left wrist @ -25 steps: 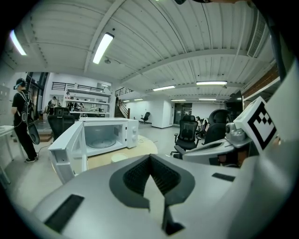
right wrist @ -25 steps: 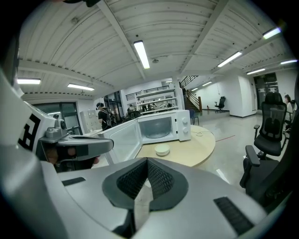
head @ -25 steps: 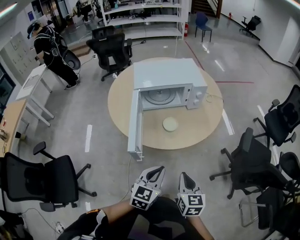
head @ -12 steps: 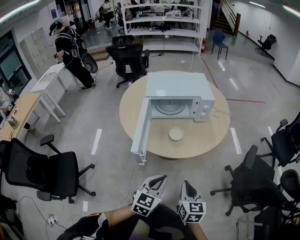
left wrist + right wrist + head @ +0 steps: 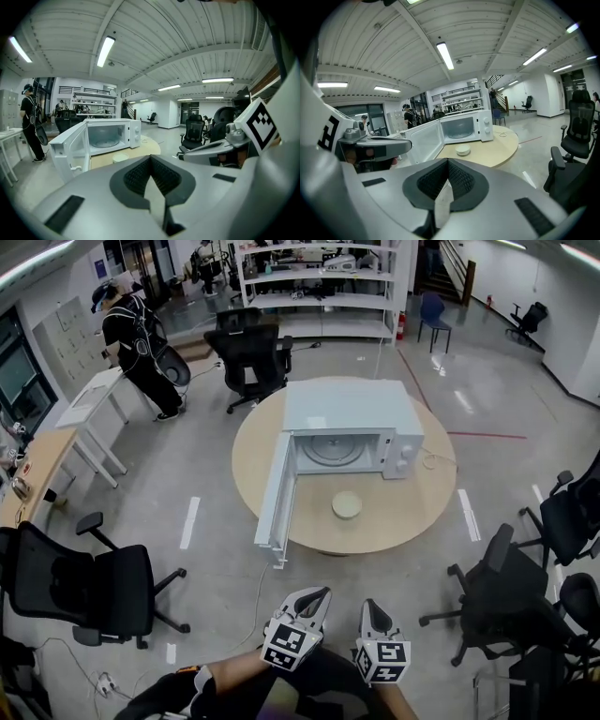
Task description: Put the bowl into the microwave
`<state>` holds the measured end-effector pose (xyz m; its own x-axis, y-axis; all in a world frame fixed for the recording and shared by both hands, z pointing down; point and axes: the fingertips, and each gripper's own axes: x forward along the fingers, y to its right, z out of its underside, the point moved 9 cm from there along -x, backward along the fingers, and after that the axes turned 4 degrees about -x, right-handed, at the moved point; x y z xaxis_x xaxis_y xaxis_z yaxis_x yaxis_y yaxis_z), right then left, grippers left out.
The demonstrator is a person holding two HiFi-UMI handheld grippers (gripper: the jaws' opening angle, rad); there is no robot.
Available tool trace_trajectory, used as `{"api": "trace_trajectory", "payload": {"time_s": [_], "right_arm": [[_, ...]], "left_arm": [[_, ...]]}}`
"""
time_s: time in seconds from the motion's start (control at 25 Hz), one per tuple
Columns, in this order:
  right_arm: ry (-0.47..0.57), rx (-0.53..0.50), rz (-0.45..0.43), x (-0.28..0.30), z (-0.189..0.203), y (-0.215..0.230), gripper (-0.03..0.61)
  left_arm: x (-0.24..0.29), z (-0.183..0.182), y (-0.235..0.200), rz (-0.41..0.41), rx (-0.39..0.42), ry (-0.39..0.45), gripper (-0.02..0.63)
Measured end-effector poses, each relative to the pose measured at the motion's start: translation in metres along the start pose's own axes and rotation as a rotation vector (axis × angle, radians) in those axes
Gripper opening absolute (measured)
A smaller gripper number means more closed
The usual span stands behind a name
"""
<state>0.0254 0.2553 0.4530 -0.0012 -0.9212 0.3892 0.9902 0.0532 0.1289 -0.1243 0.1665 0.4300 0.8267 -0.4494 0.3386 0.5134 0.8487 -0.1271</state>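
Open lab floor, round bench (image 5: 412,514) ahead. We hold left gripper (image 5: 317,595) and right gripper (image 5: 369,596) side by side, both jaws clenched on nothing. The bowl (image 5: 346,505) sits on the bench straight ahead, well apart, roughly equally near both, before the microwave (image 5: 352,409). Its swung-out door (image 5: 276,491) flanks the left; an office chair (image 5: 502,587) stands right.

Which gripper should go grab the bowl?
Probably the right gripper. The bowl sits about midway ahead of both, but the open microwave door juts out on the side of the left gripper. Both are shut, empty and far off.
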Motion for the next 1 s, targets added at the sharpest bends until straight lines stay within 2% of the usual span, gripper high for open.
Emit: {"api": "trace_trajectory", "payload": {"time_s": [0.64,1.0], "right_arm": [[-0.043,0.011,0.014,0.053,-0.021,0.03,0.015],[-0.075,-0.001,0.014,0.095,-0.036,0.04,0.015]], "left_arm": [[0.059,-0.02,-0.035,0.011,-0.021,-0.026,0.046],[0.091,-0.027,-0.066,0.017,-0.063,-0.034,0.046]]}}
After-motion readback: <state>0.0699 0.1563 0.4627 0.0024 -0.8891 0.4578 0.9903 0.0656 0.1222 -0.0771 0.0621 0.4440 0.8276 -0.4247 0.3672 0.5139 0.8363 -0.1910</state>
